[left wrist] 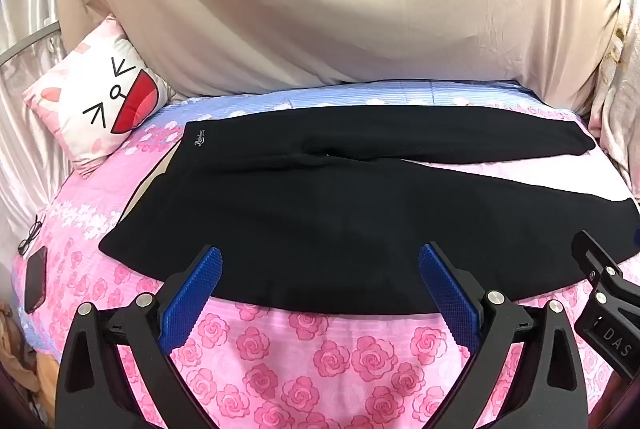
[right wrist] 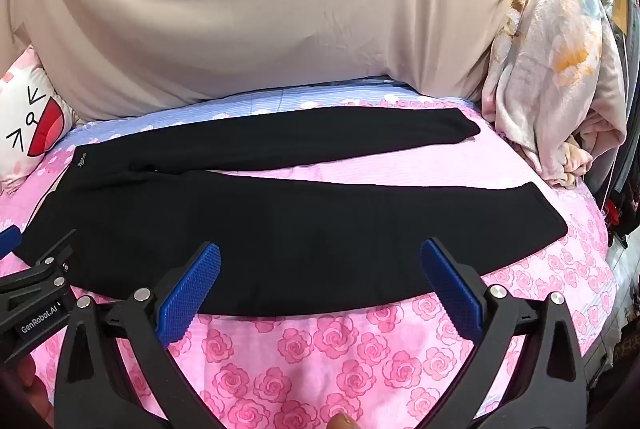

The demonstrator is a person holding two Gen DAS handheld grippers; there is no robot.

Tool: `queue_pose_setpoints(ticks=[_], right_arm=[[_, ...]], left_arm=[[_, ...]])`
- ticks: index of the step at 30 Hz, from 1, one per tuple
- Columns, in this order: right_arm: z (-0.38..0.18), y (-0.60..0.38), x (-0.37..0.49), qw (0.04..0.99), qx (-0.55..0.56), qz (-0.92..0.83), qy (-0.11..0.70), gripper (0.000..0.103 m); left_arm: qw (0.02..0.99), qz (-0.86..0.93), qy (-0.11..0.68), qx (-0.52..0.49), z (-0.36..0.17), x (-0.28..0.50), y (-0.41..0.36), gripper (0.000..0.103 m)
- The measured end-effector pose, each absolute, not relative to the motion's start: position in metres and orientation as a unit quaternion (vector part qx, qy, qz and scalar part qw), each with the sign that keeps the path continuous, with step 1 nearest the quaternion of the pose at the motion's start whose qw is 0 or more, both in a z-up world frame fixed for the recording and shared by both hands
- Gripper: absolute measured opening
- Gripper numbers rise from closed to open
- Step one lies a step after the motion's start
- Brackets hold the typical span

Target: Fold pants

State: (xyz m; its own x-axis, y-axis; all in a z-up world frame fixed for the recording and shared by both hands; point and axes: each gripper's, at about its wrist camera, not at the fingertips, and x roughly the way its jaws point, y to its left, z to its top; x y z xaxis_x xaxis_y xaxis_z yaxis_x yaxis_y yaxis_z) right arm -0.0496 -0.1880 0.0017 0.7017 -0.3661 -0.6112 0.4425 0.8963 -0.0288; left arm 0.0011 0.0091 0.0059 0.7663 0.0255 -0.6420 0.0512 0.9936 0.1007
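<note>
The black pants point(left wrist: 320, 213) lie crosswise just ahead of both spread, empty tools, waistband nearer the left tool point(left wrist: 320, 265), cuffs nearer the right tool point(right wrist: 320, 261).

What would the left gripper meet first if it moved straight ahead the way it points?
Probably the near leg of the black pants, spread flat on the rose-print bedsheet. The left gripper is open, its blue fingers just short of the cloth's near edge.
</note>
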Motion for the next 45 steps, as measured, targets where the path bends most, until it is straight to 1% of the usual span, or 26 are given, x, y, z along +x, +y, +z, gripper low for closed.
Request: queue_pose_setpoints(ticks=[39, 45], right_arm=[[-0.0016, -0.1930, -0.0537, 0.921, 0.076, -0.218, 0.314, 0.098], [-0.0021, -0.1904, -0.0516, 0.918, 0.057, -0.222, 0.325, 0.098]], left_arm=[[0.937, -0.011, 0.343, 0.060, 0.0061, -0.0005, 0.0030, 0.097], [0.937, -0.012, 0.343, 0.061, 0.0052, -0.0016, 0.0028, 0.097]])
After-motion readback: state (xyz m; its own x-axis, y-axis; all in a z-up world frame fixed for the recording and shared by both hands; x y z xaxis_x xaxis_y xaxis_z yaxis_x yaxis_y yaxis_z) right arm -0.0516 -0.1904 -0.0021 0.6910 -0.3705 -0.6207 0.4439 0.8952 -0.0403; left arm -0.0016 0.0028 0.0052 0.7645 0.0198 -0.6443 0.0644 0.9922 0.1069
